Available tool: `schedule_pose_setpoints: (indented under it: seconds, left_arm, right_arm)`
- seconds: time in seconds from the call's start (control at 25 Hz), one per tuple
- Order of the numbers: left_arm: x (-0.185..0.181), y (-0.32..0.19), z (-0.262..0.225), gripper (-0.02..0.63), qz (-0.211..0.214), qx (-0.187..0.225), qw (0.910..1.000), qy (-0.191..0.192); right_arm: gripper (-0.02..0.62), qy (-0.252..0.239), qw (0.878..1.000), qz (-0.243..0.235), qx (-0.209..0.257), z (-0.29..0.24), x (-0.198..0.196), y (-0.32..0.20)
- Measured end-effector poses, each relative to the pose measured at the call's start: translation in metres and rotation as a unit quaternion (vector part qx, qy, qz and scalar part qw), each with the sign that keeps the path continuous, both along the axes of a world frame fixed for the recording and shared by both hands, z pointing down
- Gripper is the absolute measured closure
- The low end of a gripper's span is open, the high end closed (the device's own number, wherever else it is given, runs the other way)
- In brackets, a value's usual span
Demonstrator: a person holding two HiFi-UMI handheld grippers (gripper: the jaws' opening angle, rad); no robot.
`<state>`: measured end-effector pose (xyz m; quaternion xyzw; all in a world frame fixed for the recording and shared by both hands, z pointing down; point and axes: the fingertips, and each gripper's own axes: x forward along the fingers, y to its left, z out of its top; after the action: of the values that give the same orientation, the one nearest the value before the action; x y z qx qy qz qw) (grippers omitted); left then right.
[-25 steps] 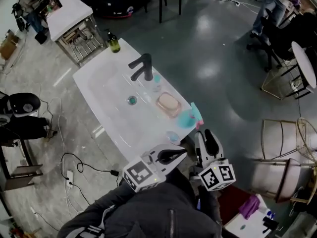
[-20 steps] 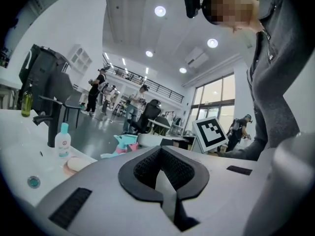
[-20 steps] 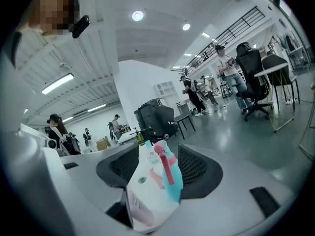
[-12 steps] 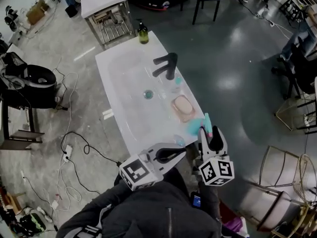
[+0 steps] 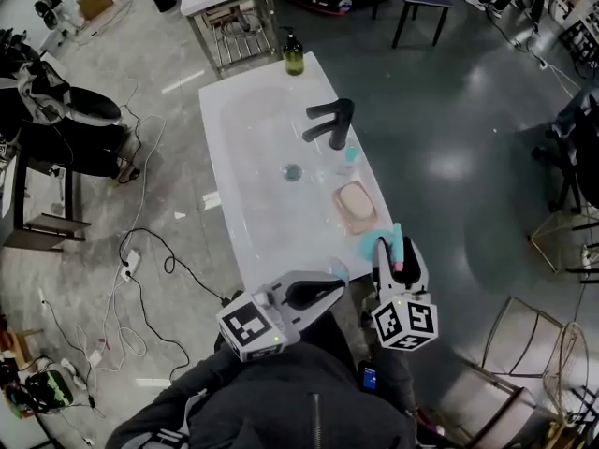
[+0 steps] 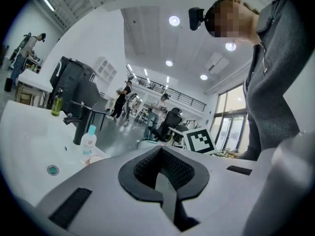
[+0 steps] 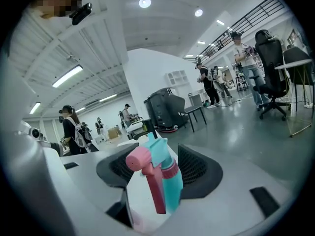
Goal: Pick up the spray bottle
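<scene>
Closing in on the spray bottle [image 5: 391, 241]: the teal bottle with its pink trigger stands upright at the near right corner of the white bench [image 5: 253, 223], on the right edge just nearer to me than the pink soap dish [image 5: 354, 204]. My right tongs [image 5: 397, 255] have just been opening and now stand wide, with the bottle's head and neck between the two pads. In the right gripper view a gap shows on either side, so nothing is clamped yet. I judge the wide spread is there to let the pads pass the bulky trigger head and settle on the narrower neck or the body below it. The trigger points back toward the camera, which leaves the bottle's flanks free for the pads. My left tongs [image 5: 332, 291] are closed on nothing, pads meeting with no object between them, and they hang off the bench's near edge, beside the right tongs but apart from the bottle. I read that as parking. This looks like a one-handed lift, and a shut, idle tool is less likely to knock anything. The rest of the bench plays no part: the black faucet [image 5: 329, 124] sits on the right edge farther along, with a small teal-capped bottle [image 5: 348, 157] beside it. The drain [image 5: 292, 171] is mid-basin, and a green pump bottle [image 5: 293, 56] stands at the far end. The pickup has not yet been made.
</scene>
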<state>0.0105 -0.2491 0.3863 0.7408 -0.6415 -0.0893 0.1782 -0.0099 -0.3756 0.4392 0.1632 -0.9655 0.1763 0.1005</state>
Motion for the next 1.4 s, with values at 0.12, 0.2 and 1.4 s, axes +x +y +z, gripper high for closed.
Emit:
schedule_pose_setpoints:
  seconds: [0.12,0.2,1.4]
  left_arm:
    - [0.000,-0.001,0.003,0.598,-0.013,-0.001,0.9999,0.001]
    - [0.000,-0.001,0.005,0.600,-0.023,-0.001,0.9997,0.003]
    - [-0.017,0.053,0.016,0.598,0.032,0.026,0.9988,0.024]
  right_arm:
    - [0.385,0.013,1.000,-0.005,0.008,0.004,-0.001,-0.004]
    - [0.449,0.025,0.999,-0.008,0.022,0.007,-0.001,-0.008]
    - [0.512,0.044,0.989,0.099,0.104,-0.017,0.035,0.019]
